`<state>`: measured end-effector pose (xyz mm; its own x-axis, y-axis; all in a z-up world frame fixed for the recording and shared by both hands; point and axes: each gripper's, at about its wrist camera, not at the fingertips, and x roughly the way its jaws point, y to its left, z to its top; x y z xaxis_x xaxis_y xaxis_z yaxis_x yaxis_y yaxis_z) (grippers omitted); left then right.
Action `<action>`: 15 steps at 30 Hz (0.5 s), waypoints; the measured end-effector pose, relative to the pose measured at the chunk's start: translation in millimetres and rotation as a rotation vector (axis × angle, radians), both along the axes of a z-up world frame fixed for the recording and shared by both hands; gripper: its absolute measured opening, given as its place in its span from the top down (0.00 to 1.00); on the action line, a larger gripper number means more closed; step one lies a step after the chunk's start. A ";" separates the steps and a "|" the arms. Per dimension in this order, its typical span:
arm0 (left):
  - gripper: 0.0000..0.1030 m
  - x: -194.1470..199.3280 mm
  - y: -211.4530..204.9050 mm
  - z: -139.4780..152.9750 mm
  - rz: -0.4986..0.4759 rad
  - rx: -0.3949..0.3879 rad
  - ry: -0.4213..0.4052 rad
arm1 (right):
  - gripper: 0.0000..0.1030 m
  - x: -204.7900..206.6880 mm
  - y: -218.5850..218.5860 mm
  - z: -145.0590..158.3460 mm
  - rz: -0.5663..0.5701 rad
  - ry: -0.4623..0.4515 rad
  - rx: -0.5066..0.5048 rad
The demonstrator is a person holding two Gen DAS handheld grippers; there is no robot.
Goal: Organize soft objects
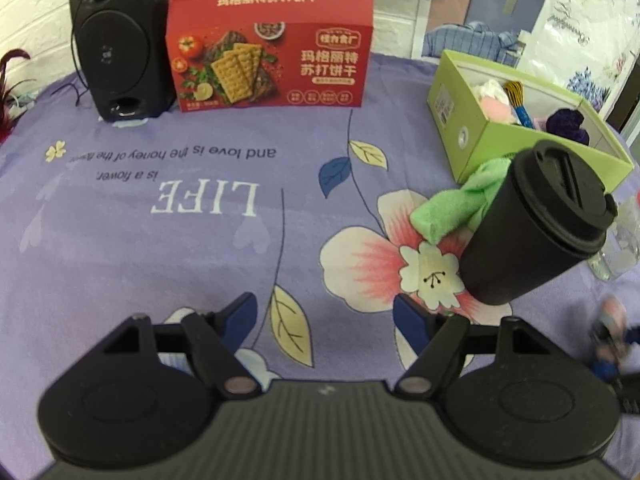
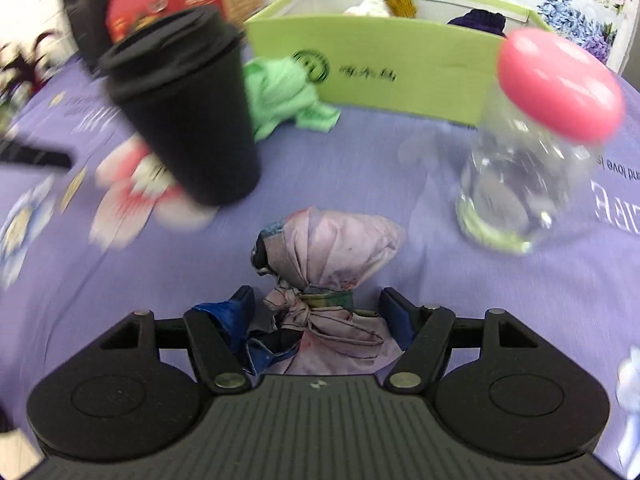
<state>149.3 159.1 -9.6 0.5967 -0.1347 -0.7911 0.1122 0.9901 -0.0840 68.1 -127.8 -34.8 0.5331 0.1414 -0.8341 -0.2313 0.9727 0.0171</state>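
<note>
The right wrist view is smeared by motion: the black cup (image 2: 188, 108) and the clear bottle with the pink cap (image 2: 532, 152) have soft edges, and the print on the green box (image 2: 400, 68) cannot be read. The cup hides part of the green cloth (image 2: 288, 92). The knotted pink cloth bundle (image 2: 328, 264) runs under the gripper body, its lower end unseen. In the left wrist view, a pink-and-blue blur (image 1: 608, 336) sits at the right edge, unidentifiable

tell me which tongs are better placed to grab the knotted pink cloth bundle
Right. The knotted pink cloth bundle already lies between the open right tongs. The left tongs hang open over bare purple tablecloth, away from it.
</note>
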 end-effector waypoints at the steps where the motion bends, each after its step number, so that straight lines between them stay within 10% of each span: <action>1: 0.27 0.0 -2.2 -0.6 0.000 0.006 0.003 | 0.46 -8.6 -3.2 1.4 0.010 0.002 0.001; 8: 0.27 2.9 -13.8 -2.6 0.008 0.061 0.013 | 0.46 -38.7 -32.7 14.0 0.018 0.025 0.002; 15: 0.27 38.6 -20.6 0.5 0.034 0.127 0.014 | 0.45 -47.1 -72.8 57.6 -0.113 -0.205 0.209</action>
